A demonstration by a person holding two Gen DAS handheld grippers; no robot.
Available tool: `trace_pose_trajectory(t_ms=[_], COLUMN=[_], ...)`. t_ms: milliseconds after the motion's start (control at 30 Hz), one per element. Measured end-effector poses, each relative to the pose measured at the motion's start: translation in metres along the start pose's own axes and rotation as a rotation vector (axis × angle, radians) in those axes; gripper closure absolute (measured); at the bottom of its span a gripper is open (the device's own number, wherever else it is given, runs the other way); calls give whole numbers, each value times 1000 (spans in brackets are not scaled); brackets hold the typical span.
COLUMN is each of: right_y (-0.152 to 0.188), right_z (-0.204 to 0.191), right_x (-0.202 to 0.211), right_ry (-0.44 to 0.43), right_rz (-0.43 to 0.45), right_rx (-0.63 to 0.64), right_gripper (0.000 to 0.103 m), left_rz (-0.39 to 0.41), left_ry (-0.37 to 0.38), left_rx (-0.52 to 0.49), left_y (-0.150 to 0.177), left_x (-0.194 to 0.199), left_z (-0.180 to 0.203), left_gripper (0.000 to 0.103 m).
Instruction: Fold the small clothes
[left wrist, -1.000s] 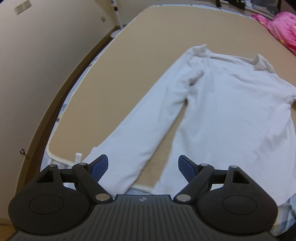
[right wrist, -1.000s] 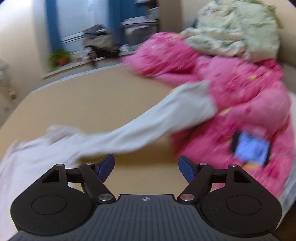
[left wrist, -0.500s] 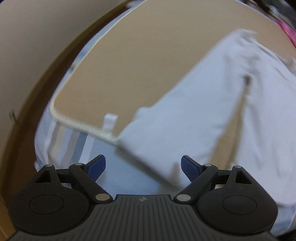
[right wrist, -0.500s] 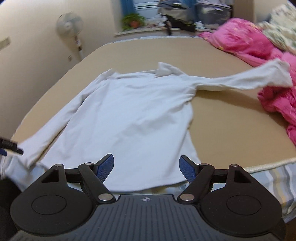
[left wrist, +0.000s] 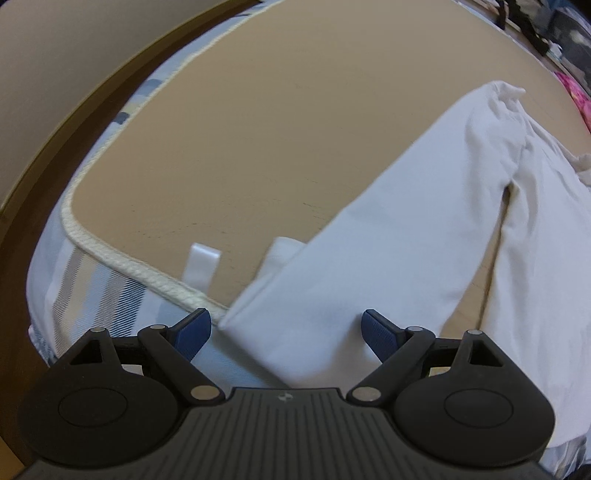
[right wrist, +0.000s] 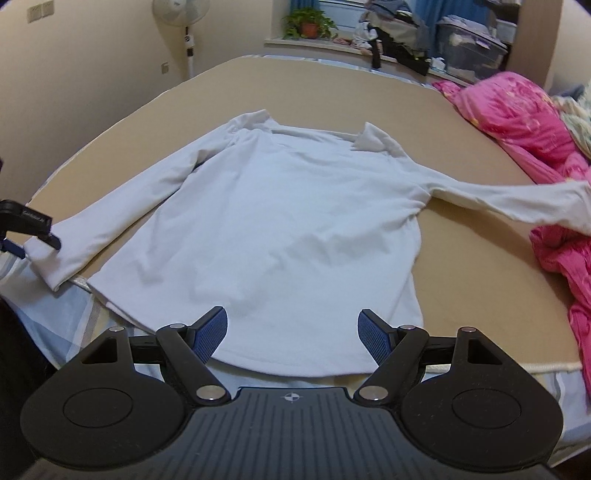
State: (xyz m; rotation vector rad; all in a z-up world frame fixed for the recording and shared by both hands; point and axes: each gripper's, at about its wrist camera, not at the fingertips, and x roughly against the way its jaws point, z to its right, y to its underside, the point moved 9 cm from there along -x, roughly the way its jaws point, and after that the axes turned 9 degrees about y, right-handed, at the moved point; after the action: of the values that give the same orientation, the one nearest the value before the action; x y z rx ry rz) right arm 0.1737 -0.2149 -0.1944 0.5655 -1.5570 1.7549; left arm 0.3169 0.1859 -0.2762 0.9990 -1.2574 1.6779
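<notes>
A white long-sleeved shirt (right wrist: 295, 229) lies flat on the tan mat (right wrist: 461, 258), collar away from me, hem over the near edge. Its left sleeve (left wrist: 369, 258) runs down to the mat's near left corner, with the cuff hanging over the edge. My left gripper (left wrist: 286, 328) is open with the cuff between its blue pads, and it also shows at the left edge of the right wrist view (right wrist: 26, 232). My right gripper (right wrist: 291, 332) is open just above the shirt's hem. The right sleeve (right wrist: 517, 199) stretches out onto a pink quilt.
A pink quilt (right wrist: 535, 122) is bunched along the mat's right side. A striped sheet (left wrist: 92, 288) hangs below the mat's corded edge. A white strap (left wrist: 201, 266) lies at the near left corner. A standing fan (right wrist: 184, 22) and a cluttered windowsill (right wrist: 388, 37) are behind.
The left gripper dropped low and closed in on the left sleeve cuff, which now lies between its open fingers. The right gripper swung from the pink quilt round to the shirt's hem.
</notes>
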Motion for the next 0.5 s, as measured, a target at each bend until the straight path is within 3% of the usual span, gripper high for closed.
trace_pose_trajectory(t_ms=[400,467,500], right_y=[5,6,7], right_z=[-23,-25,-25], right_x=[-9,-11,-11], right_ry=[-1,-5,-6], right_rz=[-38,-43,-44], right_rx=[53,56,58], right_gripper=[24,24,24], left_rz=[-2,-2,0], left_ry=[18,-1,-15], left_rx=[-29,-36,-47], left_y=[-7,-8,-10], left_x=[-8,-9,-8], left_z=[6,5,6], left_gripper=[12,27,51])
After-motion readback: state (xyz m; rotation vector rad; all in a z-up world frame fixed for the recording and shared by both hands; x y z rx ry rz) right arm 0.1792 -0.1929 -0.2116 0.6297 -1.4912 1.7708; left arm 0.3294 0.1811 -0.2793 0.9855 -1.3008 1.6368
